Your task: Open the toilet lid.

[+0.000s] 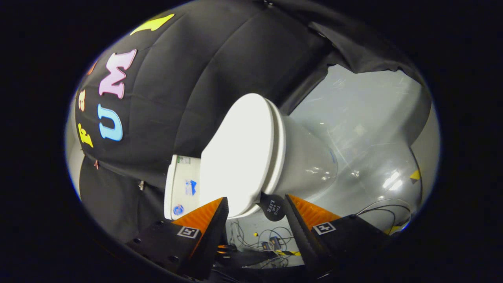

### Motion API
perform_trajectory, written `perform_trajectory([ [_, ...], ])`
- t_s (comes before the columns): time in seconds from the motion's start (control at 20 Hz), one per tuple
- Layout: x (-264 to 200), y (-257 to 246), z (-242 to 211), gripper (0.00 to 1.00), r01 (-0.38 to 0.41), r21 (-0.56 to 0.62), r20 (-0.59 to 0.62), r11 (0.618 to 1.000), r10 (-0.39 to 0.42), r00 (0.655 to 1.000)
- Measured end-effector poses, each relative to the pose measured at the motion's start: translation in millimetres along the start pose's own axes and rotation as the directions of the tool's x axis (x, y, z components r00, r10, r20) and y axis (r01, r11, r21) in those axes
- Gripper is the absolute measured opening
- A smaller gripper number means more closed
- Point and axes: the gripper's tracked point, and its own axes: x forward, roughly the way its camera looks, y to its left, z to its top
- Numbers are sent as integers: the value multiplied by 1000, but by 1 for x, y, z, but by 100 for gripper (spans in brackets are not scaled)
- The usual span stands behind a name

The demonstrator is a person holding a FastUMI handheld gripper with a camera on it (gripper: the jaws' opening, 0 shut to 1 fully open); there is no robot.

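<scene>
Gripper view gave us the scene rolled hard to one side, so the toilet (302, 165) appeared to lie across the picture with its white lid (239, 153) facing us and its bowl running off behind toward the glossy grey floor (373, 118). We judged that tilt to come from how the person held the tool, turned at the wrist so the fingers could meet the lid's edge rather than its flat face. The lid was down on the seat (279, 149), the two stacked rims lying close together with no gap we could make out, so the opening had not begun. A small dark tab (274, 207) stuck out from the lid's front rim (it carried some lettering, which we left alone), and we took it for the handle meant for lifting. The gripper (255, 208) stood wide, its fingers spread well apart and clamped on nothing; the lid's front rim and the tab lay between and just ahead of the fingertips, the tab nearer the right-hand finger, though whether either finger touched the rim we could not tell. Beyond the lid, at the hinge end, the white cistern (181, 192) stood against the black cloth wall (188, 98), and loose cables (267, 243) lay on the floor below the fingers.
</scene>
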Motion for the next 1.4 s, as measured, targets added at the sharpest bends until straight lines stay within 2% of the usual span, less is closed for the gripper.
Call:
perform_trajectory([
  [0.05, 0, -5, 4, 73, 20, -1, 15, 1000, -20, 1000],
  [0.15, 1, -2, 11, 40, 1, 34, -14, 999, -1, 1000],
  [0.3, 4, -6, 15, 41, -15, 84, -57, 996, 19, 998],
  [0.5, 2, -36, 4, 41, 63, 96, -70, 993, -57, 996],
  [0.6, 3, -27, -2, 40, 33, 119, -102, 992, -21, 995],
  [0.75, 15, -8, -16, 40, -14, 87, -144, 996, 27, 989],
  [0.85, 21, -15, -16, 41, 19, 15, -159, 1000, -17, 987],
  [0.9, 29, -19, -9, 30, 6, 26, -169, 1000, -2, 986],
  [0.95, 18, -15, -15, 20, -1, 41, -172, 999, 8, 985],
  [1.0, 14, -13, -7, 20, -23, 54, -152, 998, 31, 988],
  [1.05, 18, -9, -15, 7, -37, 41, -175, 998, 44, 984],
  [1.3, 3, 14, -9, 7, -47, -191, -159, 981, 16, 987],
  [1.4, -7, 38, -3, 7, -64, -238, -154, 969, 27, 988],
])
